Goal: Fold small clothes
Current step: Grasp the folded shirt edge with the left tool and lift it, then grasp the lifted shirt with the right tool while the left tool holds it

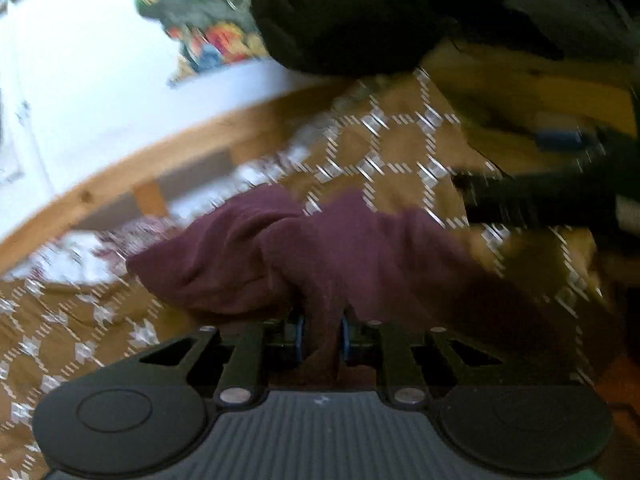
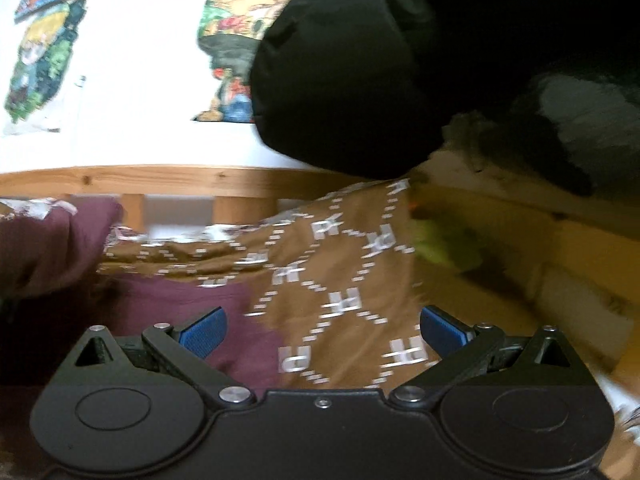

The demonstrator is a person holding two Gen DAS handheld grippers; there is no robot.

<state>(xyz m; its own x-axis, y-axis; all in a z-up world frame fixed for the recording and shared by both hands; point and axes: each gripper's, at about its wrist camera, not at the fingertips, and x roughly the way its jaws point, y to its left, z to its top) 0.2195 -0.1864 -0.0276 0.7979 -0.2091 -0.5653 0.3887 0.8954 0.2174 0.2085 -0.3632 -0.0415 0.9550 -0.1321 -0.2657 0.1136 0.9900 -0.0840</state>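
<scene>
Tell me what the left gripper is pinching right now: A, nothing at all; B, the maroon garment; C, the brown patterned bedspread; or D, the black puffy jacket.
B: in the left wrist view the left gripper has its blue pads closed on a fold of the maroon garment, which lies bunched on the brown patterned bedspread.

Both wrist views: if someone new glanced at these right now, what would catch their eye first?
Probably the maroon garment, bunched on the brown patterned bedspread and pinched in the left gripper. Next, the big black puffy jacket looming at the top of both views, in front of the white wall with colourful posters. In the right wrist view, the right gripper hangs open over the bedspread, blue fingers wide apart.
</scene>
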